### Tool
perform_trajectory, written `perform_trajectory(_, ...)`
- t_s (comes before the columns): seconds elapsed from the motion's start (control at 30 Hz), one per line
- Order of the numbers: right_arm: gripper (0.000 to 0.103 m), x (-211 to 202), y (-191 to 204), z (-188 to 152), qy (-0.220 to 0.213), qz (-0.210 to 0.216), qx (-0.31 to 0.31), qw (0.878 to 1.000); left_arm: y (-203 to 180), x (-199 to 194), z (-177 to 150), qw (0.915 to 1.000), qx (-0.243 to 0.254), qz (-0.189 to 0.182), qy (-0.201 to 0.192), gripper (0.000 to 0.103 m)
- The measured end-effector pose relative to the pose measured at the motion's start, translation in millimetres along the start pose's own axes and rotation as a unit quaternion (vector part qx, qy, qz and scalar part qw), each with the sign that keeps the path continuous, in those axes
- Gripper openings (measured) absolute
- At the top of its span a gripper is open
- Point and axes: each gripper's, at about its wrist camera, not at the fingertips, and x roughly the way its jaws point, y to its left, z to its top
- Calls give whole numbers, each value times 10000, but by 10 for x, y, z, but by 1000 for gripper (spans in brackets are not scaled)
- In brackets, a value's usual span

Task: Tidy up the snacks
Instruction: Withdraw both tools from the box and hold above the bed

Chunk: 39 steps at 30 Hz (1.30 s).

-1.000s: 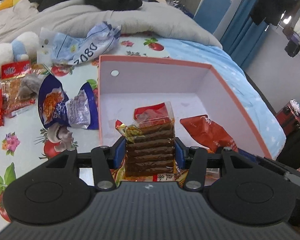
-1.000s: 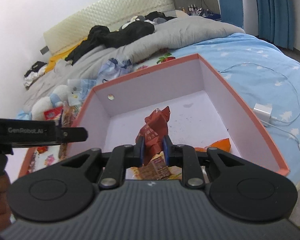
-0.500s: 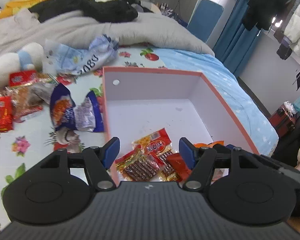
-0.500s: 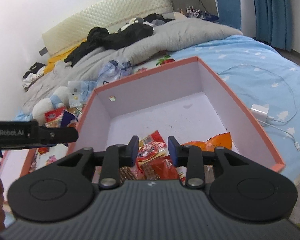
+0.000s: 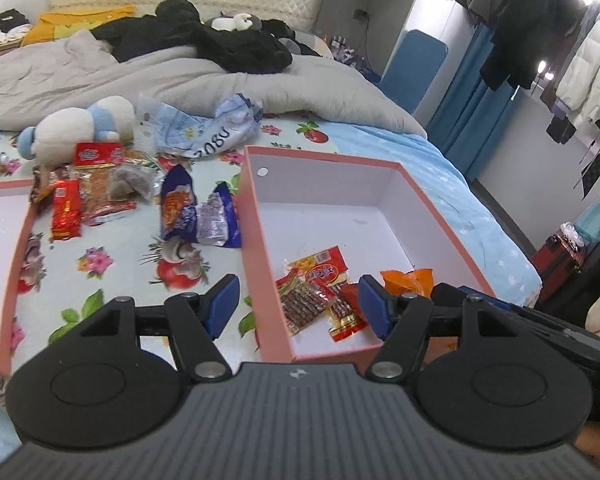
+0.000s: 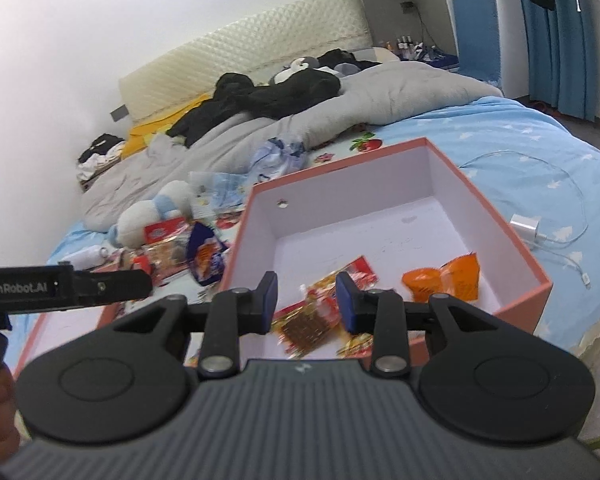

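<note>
Snack packets (image 5: 320,292) lie in the pink box (image 5: 440,216).

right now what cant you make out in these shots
- Left wrist view: the pink box's near right corner is hidden by the left tongs.
- Left wrist view: the second pink tray is cut off by the left edge.
- Right wrist view: the snack packets between the right tongs are motion-blurred, labels unreadable.
</note>
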Motion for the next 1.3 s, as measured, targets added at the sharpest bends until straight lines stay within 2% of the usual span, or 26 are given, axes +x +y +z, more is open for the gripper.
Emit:
perform_trajectory(0.4,36,-327,426,-216,-50,328,-386,9987,319,-799,-408,9985,-141,314,-431,70)
perform_trajectory(0.63,36,-375,716,-399,14,540,-690,9962,624,-1048,-668,9963,-412,519,-544,70)
perform_trajectory(0.8,36,-404,914,-563,56,666,-772,9948,806,-1187,-832,9953,-393,649,-594,70)
perform_trajectory(1.03,36,-399,1147,-783,47,694,-831,9941,1085,-1192,-983,9953,-500,659,-508,70)
perform_trajectory(1.3,36,-138,1252,-926,202,704,-989,9924,1337,-865,-976,9939,-651,828,-325,70)
